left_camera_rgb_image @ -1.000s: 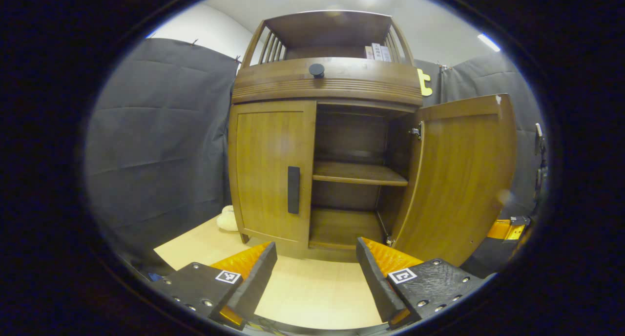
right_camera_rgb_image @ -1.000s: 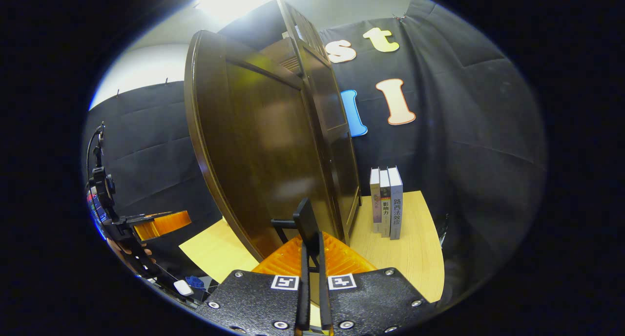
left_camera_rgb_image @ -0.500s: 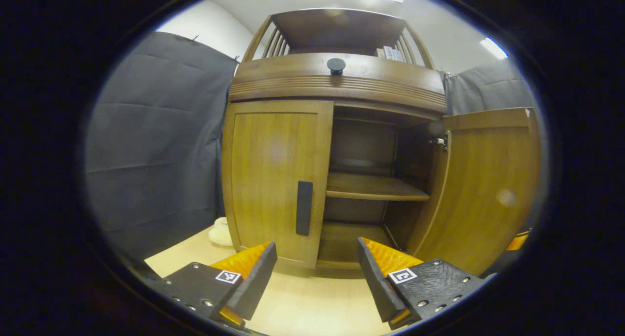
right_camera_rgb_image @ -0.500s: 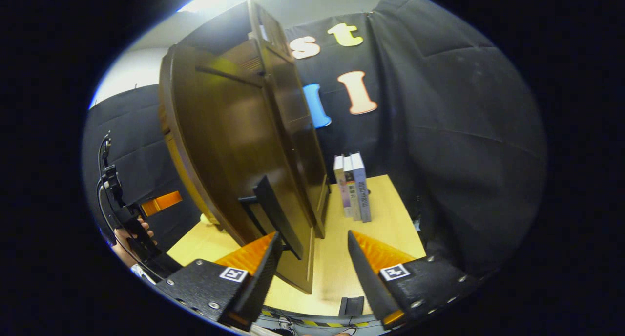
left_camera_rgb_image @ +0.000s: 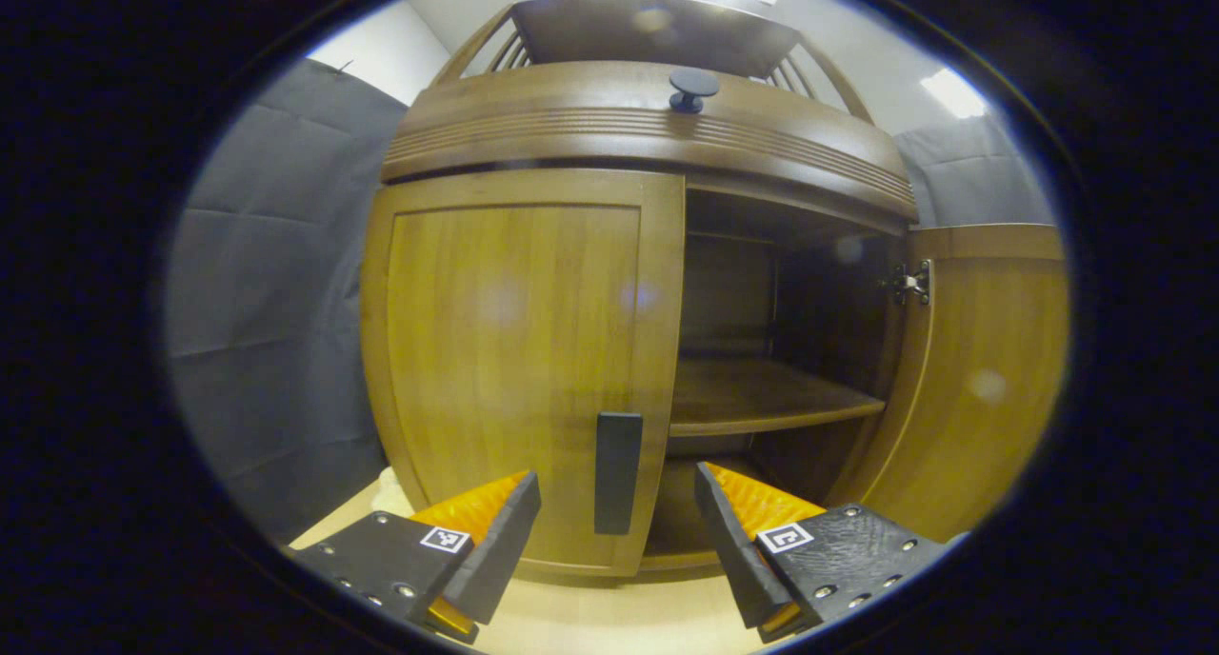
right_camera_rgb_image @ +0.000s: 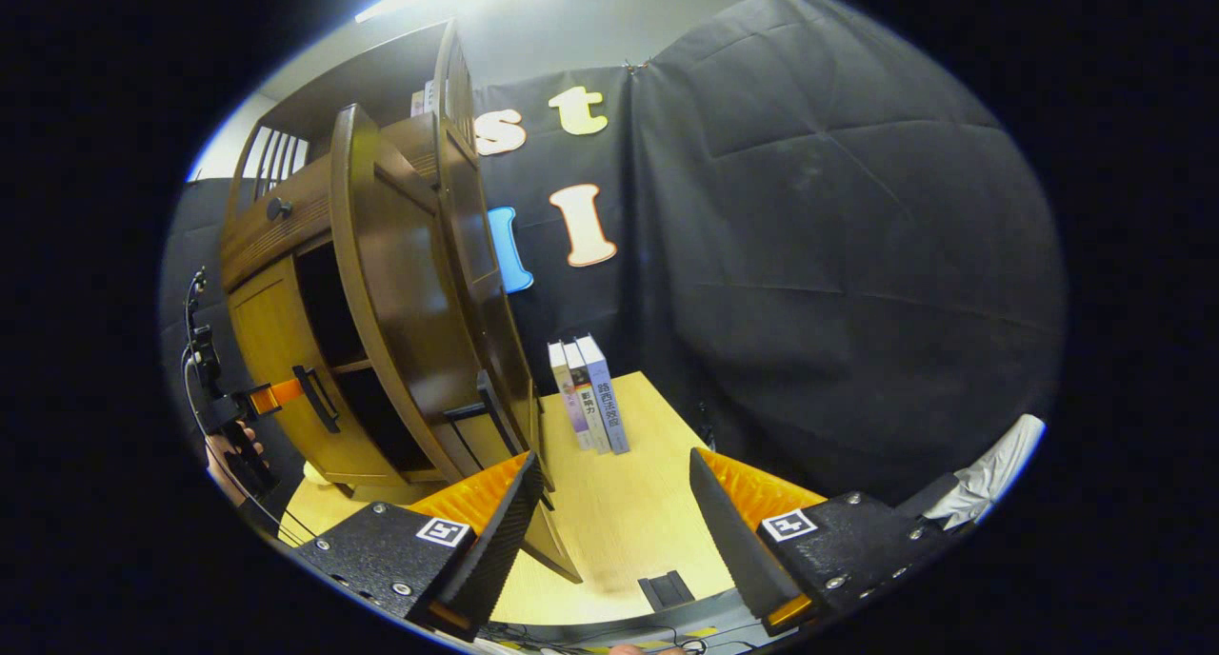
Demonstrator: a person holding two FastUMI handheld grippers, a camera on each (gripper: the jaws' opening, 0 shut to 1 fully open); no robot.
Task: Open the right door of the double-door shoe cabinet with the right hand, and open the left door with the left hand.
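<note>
Left gripper view: shoe cabinet [left_camera_rgb_image: 648, 141] close ahead on tabletop [left_camera_rgb_image: 609, 626]. Left door [left_camera_rgb_image: 519, 350] shut; its dark vertical handle [left_camera_rgb_image: 618, 472] sits between the spread fingers of left tongs [left_camera_rgb_image: 617, 512], no contact, nothing gripped. Right door [left_camera_rgb_image: 986, 369] swung wide open, hinge [left_camera_rgb_image: 912, 282] at its top inner edge. Shelf [left_camera_rgb_image: 762, 398] inside cabinet bare. Round knob [left_camera_rgb_image: 692, 86] on the band above the doors.

Right gripper view: right tongs [right_camera_rgb_image: 609, 503] open, holding nothing, off the right door [right_camera_rgb_image: 409, 322]; that door's handle [right_camera_rgb_image: 495, 412] just above the left finger, apart from it. Three books [right_camera_rgb_image: 590, 393] upright on tabletop [right_camera_rgb_image: 619, 522] beside cabinet's side. Left tongs [right_camera_rgb_image: 271, 395] w/ a hand [right_camera_rgb_image: 233, 446] at the left door's handle [right_camera_rgb_image: 316, 400].
</note>
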